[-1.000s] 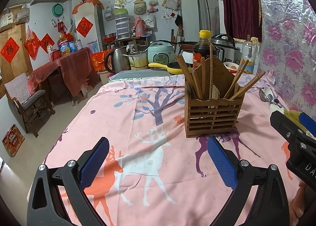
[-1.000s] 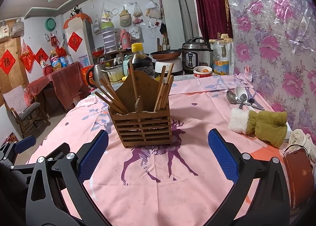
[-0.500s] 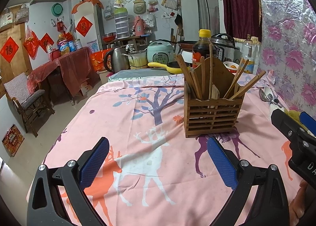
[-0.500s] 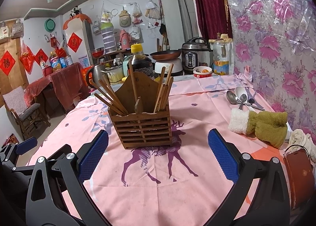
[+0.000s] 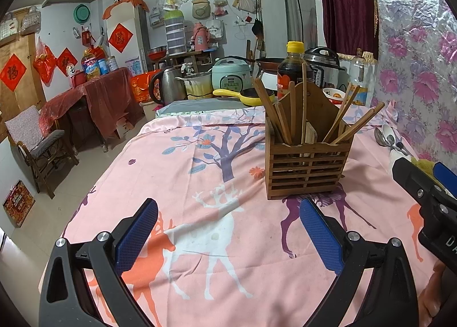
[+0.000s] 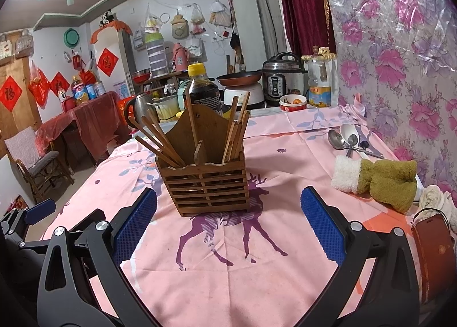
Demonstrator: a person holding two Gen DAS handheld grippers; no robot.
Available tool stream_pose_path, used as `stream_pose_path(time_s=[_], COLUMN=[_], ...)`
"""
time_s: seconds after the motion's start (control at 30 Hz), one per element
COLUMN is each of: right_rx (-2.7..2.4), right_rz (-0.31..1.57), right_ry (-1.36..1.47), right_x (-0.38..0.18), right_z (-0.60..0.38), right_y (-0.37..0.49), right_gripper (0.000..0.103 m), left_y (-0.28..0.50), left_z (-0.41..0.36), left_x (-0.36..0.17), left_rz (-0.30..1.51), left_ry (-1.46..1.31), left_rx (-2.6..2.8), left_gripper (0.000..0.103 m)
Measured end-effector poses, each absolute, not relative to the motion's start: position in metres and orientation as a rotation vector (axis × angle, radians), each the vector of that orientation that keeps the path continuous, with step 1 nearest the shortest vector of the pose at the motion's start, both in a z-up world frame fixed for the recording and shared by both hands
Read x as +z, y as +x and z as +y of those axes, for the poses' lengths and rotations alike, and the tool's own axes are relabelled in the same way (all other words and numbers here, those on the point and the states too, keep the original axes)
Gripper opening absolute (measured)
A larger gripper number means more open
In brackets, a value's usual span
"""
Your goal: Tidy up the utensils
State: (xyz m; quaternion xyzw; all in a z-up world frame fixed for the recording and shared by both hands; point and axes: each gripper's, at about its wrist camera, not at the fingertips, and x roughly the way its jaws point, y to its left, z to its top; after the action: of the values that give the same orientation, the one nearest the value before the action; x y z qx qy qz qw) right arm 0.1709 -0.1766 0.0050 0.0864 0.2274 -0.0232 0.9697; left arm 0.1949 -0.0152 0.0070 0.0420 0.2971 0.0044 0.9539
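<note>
A slatted wooden utensil holder (image 5: 307,168) stands on the pink deer-print tablecloth, with several wooden chopsticks (image 5: 277,115) leaning in its compartments. It also shows in the right wrist view (image 6: 205,181). Metal and white spoons (image 6: 347,138) lie on the cloth near the floral wall; they show in the left wrist view (image 5: 387,134) too. My left gripper (image 5: 228,230) is open and empty, low over the cloth in front-left of the holder. My right gripper (image 6: 228,224) is open and empty, just in front of the holder.
A folded green and white towel (image 6: 380,178) lies right of the holder, with a brown case (image 6: 432,247) at the right edge. A soy sauce bottle (image 6: 204,90), kettle (image 5: 168,88), rice cookers (image 6: 281,78) and an oil bottle (image 6: 320,84) crowd the far end. A chair (image 5: 37,144) stands left on the floor.
Both grippers have drifted very slightly; the holder sits a touch lower in the right wrist view. Nothing was grasped or released.
</note>
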Motion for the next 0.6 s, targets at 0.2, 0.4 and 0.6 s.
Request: stream_pose_path(time_s=[0.2, 0.4, 0.6], right_rx=[-0.046, -0.046, -0.047], right_rz=[0.460, 0.459, 0.459], right_ry=[0.176, 0.175, 0.176], right_x=[0.0051, 0.0052, 0.0054], right_z=[-0.1770, -0.1769, -0.1775], right_y=[0.1710, 0.1720, 0.1720], right_gripper=[0.098, 0.098, 0.098], left_y=[0.1970, 0.1973, 0.1975], left_z=[-0.0164, -0.0172, -0.0172], left_x=[0.0047, 0.0044, 0.0050], left_rz=[0.609, 0.609, 0.609], left_ry=[0.086, 0.087, 0.085], left_rx=[0.007, 0.006, 0.007], left_gripper=[0.098, 0.098, 0.098])
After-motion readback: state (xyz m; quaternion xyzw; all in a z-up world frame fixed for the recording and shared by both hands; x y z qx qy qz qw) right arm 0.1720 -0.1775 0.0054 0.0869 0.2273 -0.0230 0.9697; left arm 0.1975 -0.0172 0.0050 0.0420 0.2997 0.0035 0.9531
